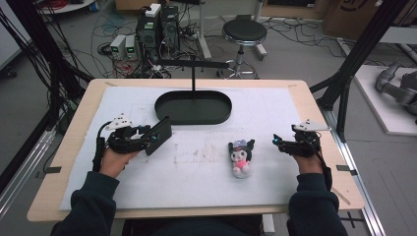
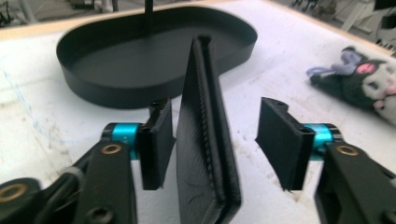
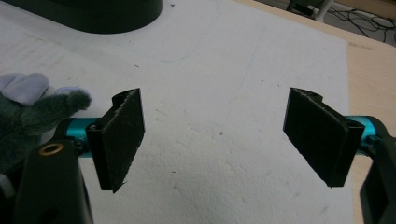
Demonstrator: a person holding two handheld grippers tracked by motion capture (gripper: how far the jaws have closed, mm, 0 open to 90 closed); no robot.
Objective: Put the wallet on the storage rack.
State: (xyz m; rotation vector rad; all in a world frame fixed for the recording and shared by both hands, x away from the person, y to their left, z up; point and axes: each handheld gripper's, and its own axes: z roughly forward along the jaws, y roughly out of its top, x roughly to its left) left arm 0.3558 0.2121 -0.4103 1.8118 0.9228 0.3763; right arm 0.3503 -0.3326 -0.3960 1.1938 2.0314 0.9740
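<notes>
The left tool [image 2: 212,144] stands wide open around a black wallet [image 2: 205,140] set on edge; one pad [image 2: 156,140] is just beside it, the other apart. It sits just before the black tray [image 2: 93,84]. The right tool [image 3: 215,140] gapes wide, empty, beside the plush toy [image 1: 241,155].

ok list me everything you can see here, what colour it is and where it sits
wallet: 1, black, on edge between the left tool's jaws
tray: 1, black oval with a stand, far middle of the mat
plush toy: 1, black, white and pink, lying on the mat right of centre
mat: 1, white, covers the table
table: 1, light wood
stool: 1, black, on the floor behind
left tool: 1, black
right tool: 1, black, open, empty
</notes>
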